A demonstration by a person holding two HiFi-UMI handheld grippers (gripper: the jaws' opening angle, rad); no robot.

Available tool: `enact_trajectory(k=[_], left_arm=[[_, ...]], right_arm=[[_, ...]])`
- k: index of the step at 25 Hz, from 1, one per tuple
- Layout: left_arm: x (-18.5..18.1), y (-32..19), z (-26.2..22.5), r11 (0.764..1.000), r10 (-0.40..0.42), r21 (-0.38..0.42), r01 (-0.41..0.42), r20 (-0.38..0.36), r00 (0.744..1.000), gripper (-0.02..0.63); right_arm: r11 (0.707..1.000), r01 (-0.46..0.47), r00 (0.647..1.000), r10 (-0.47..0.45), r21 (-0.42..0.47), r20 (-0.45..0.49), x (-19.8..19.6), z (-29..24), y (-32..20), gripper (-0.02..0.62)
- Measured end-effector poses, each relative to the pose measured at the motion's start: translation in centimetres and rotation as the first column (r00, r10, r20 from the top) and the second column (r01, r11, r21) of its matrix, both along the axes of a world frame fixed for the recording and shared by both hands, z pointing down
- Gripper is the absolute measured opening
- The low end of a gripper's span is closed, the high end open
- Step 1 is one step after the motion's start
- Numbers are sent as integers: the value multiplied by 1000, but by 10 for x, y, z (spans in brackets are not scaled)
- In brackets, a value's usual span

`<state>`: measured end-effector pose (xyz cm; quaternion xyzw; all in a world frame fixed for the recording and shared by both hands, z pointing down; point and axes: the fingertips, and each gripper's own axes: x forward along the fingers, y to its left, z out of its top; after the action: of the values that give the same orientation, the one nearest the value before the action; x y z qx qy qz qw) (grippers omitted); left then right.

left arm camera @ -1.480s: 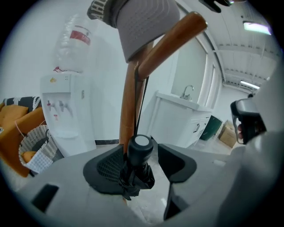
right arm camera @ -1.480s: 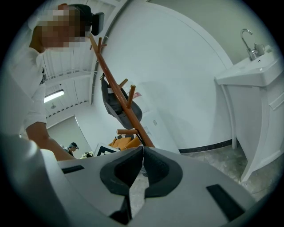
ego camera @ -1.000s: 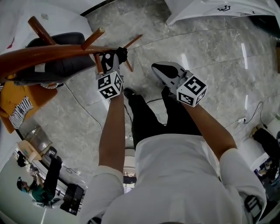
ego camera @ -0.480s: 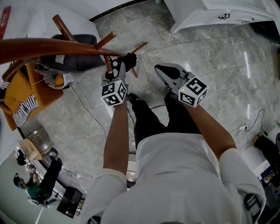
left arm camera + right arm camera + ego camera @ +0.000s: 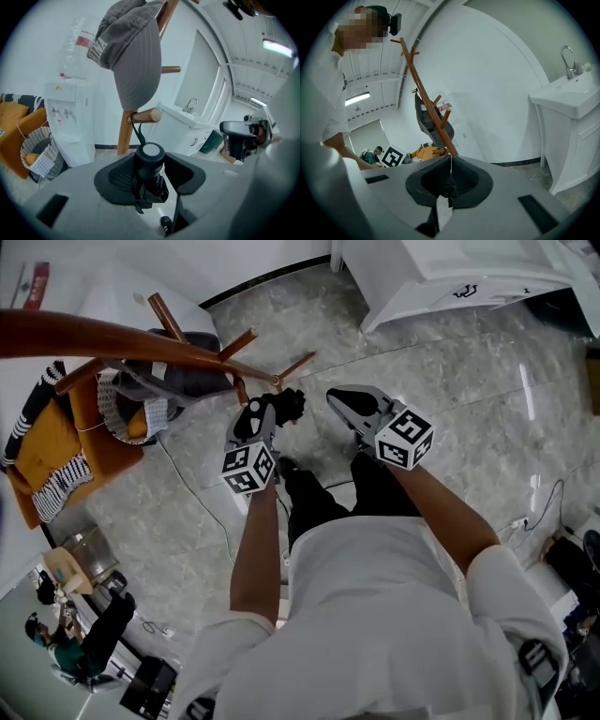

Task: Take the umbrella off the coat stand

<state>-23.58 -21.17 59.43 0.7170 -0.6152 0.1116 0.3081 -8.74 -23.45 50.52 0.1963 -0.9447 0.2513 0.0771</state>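
Head view: the left tongs (image 5: 267,416) pinch the folded umbrella (image 5: 289,405) just beside the coat stand (image 5: 112,337), right tongs (image 5: 342,401) alongside. Left gripper view: the handle (image 5: 151,157) sits clamped between them, its strap (image 5: 137,130) looped over 1 peg (image 5: 145,115) straight ahead, so the unhooking looks in hand and next calls for sliding that loop off the peg's tip. Right gripper view: those tongs are pressed together, empty, stand beyond.

Head view looks steeply down, 2 gripper views along their jaws — all share the coat stand (image 5: 112,338).
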Motion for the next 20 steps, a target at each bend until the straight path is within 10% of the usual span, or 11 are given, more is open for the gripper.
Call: enact_trajectory(k=[20], left_arm=[[17, 57, -115, 987, 126, 104, -123, -17, 992, 199]], right_arm=[[994, 9, 1000, -11, 106, 16, 14, -92, -9, 15]])
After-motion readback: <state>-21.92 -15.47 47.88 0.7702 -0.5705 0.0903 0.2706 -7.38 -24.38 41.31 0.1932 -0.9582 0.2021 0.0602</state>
